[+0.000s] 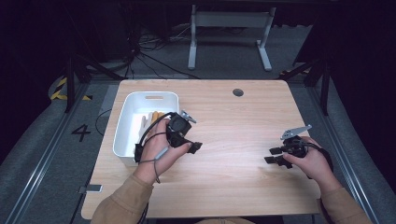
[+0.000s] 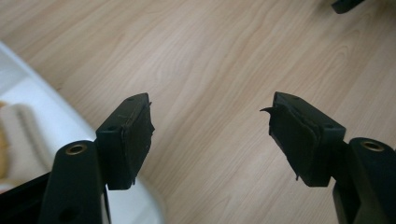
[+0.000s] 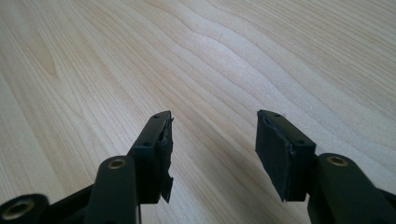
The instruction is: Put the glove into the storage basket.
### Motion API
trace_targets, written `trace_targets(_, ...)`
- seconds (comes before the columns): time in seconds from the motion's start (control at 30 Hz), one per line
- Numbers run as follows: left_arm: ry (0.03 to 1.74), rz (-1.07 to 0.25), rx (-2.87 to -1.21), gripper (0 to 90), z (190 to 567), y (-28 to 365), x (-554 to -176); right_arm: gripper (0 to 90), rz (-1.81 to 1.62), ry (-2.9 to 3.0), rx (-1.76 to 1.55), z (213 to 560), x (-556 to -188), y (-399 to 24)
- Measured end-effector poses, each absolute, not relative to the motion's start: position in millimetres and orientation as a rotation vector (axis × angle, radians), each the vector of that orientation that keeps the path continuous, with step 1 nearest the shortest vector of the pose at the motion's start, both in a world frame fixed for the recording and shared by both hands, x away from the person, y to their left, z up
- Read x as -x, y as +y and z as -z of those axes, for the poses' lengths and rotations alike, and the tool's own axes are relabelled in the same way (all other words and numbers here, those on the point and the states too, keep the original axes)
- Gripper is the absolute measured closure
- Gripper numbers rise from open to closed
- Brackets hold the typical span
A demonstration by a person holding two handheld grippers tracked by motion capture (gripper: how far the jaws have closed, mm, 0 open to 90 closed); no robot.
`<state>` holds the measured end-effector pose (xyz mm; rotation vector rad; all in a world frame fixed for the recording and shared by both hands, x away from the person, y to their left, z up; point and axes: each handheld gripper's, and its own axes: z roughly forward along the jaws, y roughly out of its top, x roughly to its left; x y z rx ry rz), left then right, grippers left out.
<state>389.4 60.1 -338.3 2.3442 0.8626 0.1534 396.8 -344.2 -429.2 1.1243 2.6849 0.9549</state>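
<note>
My left gripper (image 1: 192,147) hovers over the wooden table (image 1: 233,121) just right of a white bin (image 1: 122,140). In the left gripper view its jaws (image 2: 210,114) stand open with only bare wood between them, and the bin's rim (image 2: 46,100) lies at the left. Inside the bin lie pale cream and yellow items (image 1: 152,117); I cannot tell what they are. My right gripper (image 1: 274,155) rests low near the table's right side, pointing left. Its jaws (image 3: 212,128) are open over the wood with nothing between them.
A round cable hole (image 1: 238,92) sits near the table's far edge. A white desk frame (image 1: 229,21) and cables stand on the floor beyond. A small grey object (image 1: 91,188) lies by the front left corner. A dark tip of the other gripper (image 2: 345,4) shows at top right.
</note>
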Motion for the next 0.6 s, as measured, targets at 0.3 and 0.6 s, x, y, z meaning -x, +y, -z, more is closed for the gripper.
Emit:
trace_targets(0.3,0.722,-0.048,-2.322,31.4,375,31,-380,46.7,-0.975,2.684,-1.044,434,-398,-345)
trace_targets(0.6,0.697,0.022,-2.373,29.1,415,5,-381,46.8,-0.995,2.661,-0.991,438,-400,-346)
